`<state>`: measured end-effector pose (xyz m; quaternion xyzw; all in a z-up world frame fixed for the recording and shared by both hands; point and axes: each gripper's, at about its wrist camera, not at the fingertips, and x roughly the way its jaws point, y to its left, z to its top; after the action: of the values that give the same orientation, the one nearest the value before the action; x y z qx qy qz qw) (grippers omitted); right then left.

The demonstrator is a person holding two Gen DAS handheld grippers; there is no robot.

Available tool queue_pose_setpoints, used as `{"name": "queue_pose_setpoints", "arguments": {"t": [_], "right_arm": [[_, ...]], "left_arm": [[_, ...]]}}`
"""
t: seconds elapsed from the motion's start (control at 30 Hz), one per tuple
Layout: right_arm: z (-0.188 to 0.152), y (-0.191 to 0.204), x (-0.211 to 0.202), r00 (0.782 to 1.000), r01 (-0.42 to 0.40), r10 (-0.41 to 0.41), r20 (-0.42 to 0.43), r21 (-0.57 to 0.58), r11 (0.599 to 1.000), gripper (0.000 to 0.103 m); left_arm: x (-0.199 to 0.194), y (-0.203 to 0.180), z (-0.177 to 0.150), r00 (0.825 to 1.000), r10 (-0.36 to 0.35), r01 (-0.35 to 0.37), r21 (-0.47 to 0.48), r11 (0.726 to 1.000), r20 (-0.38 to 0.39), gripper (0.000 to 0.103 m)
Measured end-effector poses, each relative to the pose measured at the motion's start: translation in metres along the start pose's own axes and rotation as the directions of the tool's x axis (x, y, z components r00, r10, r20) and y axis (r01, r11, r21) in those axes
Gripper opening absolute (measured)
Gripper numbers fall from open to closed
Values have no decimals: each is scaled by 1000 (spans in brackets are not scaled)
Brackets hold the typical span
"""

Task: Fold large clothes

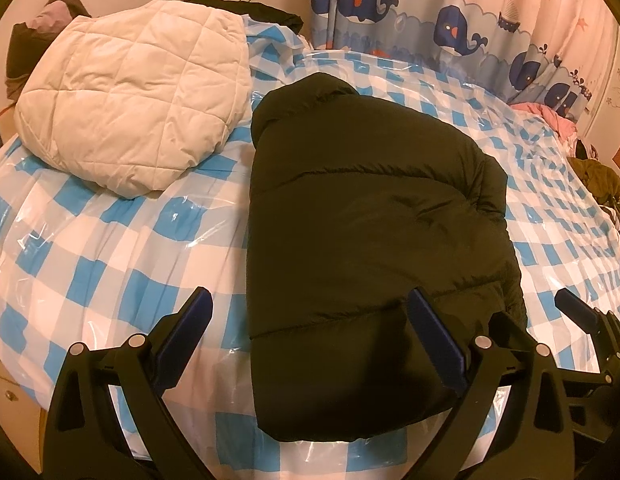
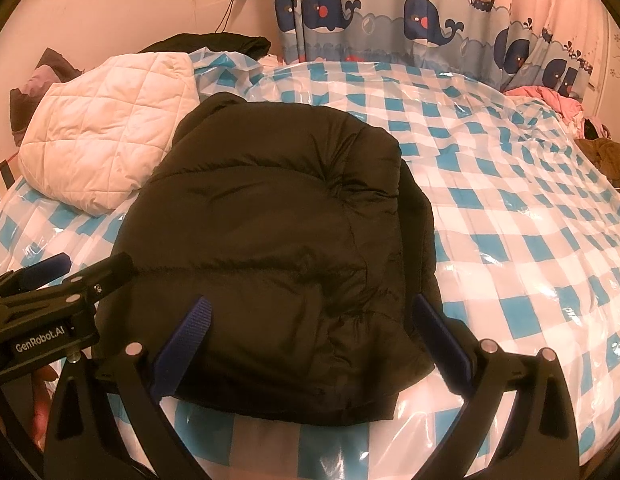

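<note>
A black puffer jacket (image 1: 362,240) lies folded lengthwise into a long pad on the blue-and-white checked plastic sheet (image 1: 109,264) covering the bed. It also shows in the right wrist view (image 2: 277,248). My left gripper (image 1: 310,300) is open and empty, hovering over the jacket's near left edge. My right gripper (image 2: 310,306) is open and empty, above the jacket's near hem. The right gripper also shows at the right edge of the left wrist view (image 1: 582,312); the left gripper also shows at the left of the right wrist view (image 2: 61,276).
A folded white quilted coat (image 1: 137,100) lies at the far left of the bed. Dark clothes (image 1: 249,8) sit behind it. A whale-print curtain (image 1: 450,12) hangs at the back. Pink and olive clothes (image 1: 590,160) are piled at the far right edge.
</note>
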<state>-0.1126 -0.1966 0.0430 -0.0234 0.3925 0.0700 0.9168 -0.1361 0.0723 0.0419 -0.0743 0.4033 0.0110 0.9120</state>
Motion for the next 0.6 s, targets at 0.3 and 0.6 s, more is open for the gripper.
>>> {"name": "queue_pose_setpoints", "arguments": {"t": [0.3,0.6], "right_arm": [[0,2,0,1000,0,0,-4,0,1000,96],[1,2,1,1000,3,-3,-11,-3,1000,96]], "left_arm": [[1,3,-1,1000,3,-3,-2,1000,-13,94],[5,4,-1,999,8,-8,0,1000,-31,94]]}}
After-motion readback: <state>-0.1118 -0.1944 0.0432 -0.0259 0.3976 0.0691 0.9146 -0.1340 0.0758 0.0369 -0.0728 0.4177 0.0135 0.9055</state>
